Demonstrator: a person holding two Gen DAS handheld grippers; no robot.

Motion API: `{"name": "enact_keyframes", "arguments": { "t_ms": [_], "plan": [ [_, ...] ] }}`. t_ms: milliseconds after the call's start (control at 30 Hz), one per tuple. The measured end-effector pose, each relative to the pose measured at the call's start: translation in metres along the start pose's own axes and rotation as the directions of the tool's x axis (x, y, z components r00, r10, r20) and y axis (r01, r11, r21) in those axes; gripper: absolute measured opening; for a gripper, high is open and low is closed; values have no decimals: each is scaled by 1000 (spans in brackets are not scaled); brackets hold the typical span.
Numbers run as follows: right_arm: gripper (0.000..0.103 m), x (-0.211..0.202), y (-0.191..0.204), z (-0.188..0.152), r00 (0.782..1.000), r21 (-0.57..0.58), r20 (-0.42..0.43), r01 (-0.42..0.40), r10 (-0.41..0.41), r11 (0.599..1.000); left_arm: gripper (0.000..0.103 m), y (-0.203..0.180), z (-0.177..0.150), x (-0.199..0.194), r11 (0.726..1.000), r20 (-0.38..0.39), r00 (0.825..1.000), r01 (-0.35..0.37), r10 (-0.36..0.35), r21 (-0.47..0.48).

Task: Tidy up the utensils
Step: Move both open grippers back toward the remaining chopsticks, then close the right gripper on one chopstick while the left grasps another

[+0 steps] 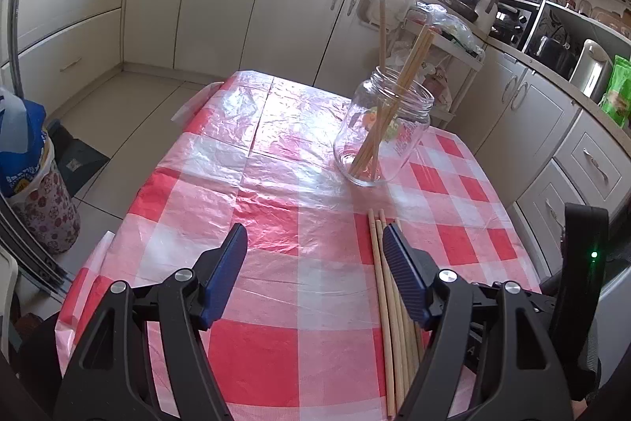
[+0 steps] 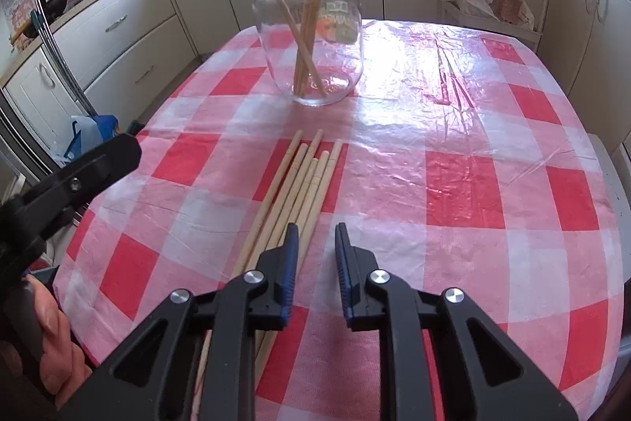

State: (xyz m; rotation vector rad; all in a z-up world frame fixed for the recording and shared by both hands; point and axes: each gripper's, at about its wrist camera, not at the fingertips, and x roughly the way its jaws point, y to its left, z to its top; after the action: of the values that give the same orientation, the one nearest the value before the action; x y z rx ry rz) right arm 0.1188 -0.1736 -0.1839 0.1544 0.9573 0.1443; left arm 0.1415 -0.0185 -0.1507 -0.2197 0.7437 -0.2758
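Both fisheye wrist views look forward and steeply down along their own jaws from close above the checked tabletop (image 1: 276, 302), the left one set left of the right, and both take in the glass jar (image 2: 311, 38) and loose chopsticks (image 2: 299, 184).
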Motion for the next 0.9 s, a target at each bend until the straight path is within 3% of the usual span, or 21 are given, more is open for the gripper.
{"name": "enact_keyframes", "arguments": {
  "t_ms": [233, 433, 633, 900],
  "plan": [
    [13, 1, -9, 3, 997, -74, -40, 61, -65, 995, 70, -22, 1, 16, 996, -79, 997, -19, 26, 92],
    [11, -8, -38, -3, 996, -76, -45, 78, -82, 994, 70, -43, 1, 49, 982, -177, 981, -43, 76, 184],
    [11, -15, -55, -8, 998, -55, -31, 44, -45, 998, 70, -54, 1, 75, 968, -242, 961, -72, 131, 241],
    [11, -17, -65, -9, 1000, -8, -12, -12, 12, 1000, 70, -54, 0, 80, 947, -248, 944, -141, 216, 288]
  ]
}}
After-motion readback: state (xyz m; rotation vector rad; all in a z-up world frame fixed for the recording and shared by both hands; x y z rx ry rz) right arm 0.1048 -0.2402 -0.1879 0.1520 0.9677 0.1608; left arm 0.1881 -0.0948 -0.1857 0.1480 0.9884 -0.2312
